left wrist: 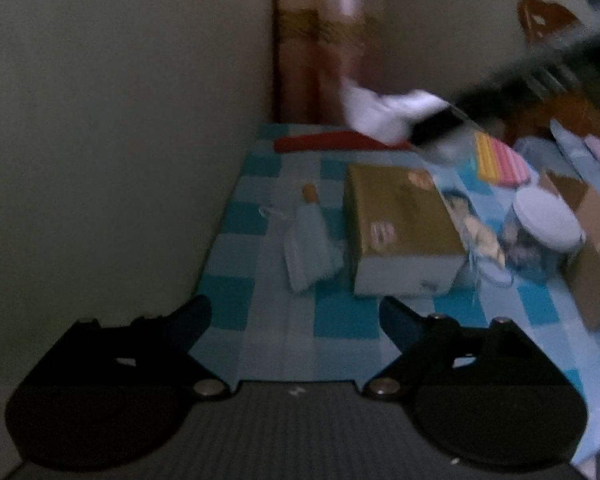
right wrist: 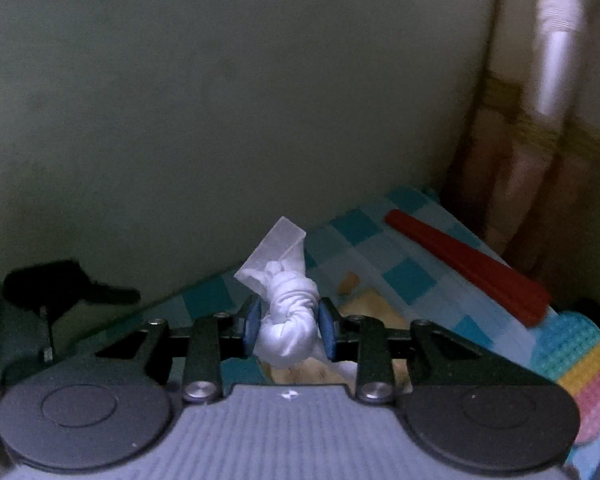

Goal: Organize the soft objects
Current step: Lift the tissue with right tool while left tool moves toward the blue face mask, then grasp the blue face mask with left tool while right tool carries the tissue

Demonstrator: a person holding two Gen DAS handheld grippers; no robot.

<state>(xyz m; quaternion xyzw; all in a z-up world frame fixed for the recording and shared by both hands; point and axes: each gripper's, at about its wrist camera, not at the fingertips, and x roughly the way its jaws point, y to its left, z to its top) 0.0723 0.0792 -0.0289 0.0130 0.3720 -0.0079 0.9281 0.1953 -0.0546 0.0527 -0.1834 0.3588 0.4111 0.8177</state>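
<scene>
My right gripper is shut on a knotted white cloth and holds it above the blue checkered table. In the left wrist view the same white cloth hangs from the blurred right gripper over the far end of the table. My left gripper is open and empty, low over the near part of the checkered tablecloth. A pale blue soft item with an orange tip lies on the cloth ahead of it.
A gold-topped box lies right of the blue item. A red flat object lies at the far edge, also in the right wrist view. A rainbow bubble toy, a white-lidded jar and a cardboard box crowd the right. A wall borders the left.
</scene>
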